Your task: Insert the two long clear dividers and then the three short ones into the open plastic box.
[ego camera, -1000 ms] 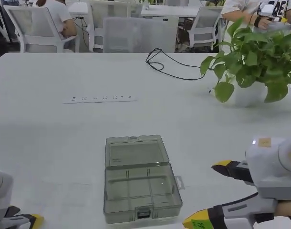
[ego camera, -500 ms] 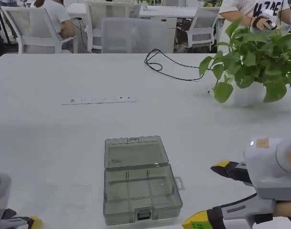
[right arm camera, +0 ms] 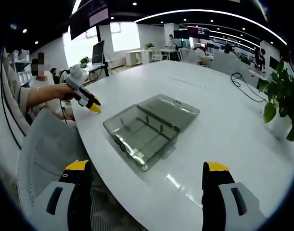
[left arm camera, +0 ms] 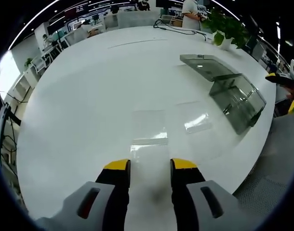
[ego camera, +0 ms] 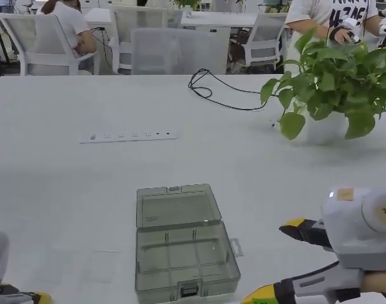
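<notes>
Gripping state, left tool (left arm camera: pixel 149 166): jaws a narrow gap apart with nothing between them, low over the worktop (left arm camera: pixel 89 96) and aimed at the flat clear pieces.
Right tool (right arm camera: pixel 149 168): jaws spread wide and empty, hovering right of the box near the worktop's front edge.
Box (ego camera: pixel 186 282): open and empty, in the middle of the near worktop, its lid (ego camera: pixel 177 206) laid flat behind it.
Clear dividers (left arm camera: pixel 148 126): flat on the worktop just left of the box, between it and the left tool. They are so faint against the white surface that their number and lengths cannot be told for sure.
Step in hand: probably the first pick-up, as no divider is in the box yet.
Risk, pick-up: a thin sheet lying flat offers the jaws little edge, so a tip may shove it along, possibly toward the worktop's front edge, rather than lift it.
Risk, order: a short piece taken for a long one would block the long slots, and the poor contrast makes that mistake likely.
Risk, seating: a divider pressed in askew could jam or push the light box aside unless the other tool steadies it.
Change from a second ago: the head view has shifted a little, which is camera motion. The box lies as it did, the right tool is spread as before, and less of the left tool shows at the corner.
</notes>
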